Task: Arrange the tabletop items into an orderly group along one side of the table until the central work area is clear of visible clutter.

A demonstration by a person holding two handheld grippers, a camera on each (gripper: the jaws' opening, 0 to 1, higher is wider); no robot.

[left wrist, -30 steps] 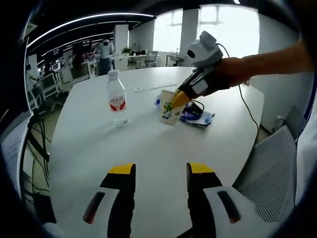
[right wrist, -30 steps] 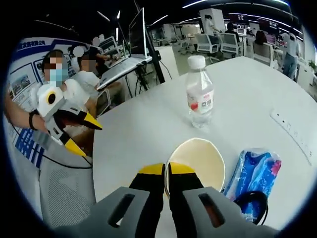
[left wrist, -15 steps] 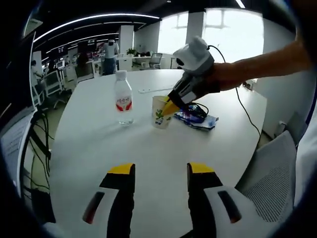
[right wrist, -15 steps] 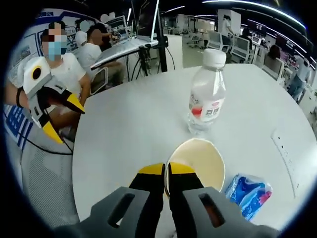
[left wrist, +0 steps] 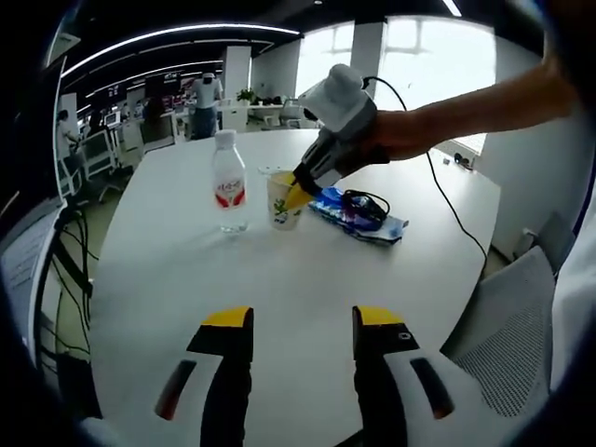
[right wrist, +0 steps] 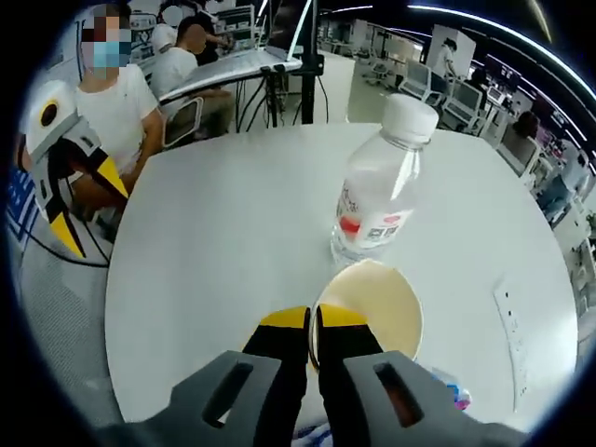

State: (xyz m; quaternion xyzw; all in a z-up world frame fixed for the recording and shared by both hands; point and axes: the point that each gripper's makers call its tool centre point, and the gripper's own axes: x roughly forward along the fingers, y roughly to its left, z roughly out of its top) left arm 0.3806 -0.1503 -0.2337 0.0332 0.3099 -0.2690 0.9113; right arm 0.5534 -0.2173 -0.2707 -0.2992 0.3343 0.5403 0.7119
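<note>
A paper cup [left wrist: 281,199] with a green print stands on the white table [left wrist: 279,289] beside a clear water bottle [left wrist: 228,182] with a red label. My right gripper [left wrist: 300,193] is shut on the cup's rim, seen from the left gripper view. In the right gripper view the cup [right wrist: 372,300] opens just beyond my right gripper [right wrist: 312,321], with the bottle [right wrist: 377,197] right behind it. My left gripper [left wrist: 293,321] hangs open over the table's near part, holding nothing; it appears as the left gripper [right wrist: 79,200] at the left edge.
A blue wrapper with a black cable [left wrist: 358,212] lies right of the cup. A white power strip [right wrist: 514,346] lies on the table. A mesh chair [left wrist: 507,326] stands at the table's right edge. People sit at desks beyond the table.
My right gripper has carried the cup leftward, away from the blue wrapper, to just beside the bottle. The left gripper stayed open and still.
</note>
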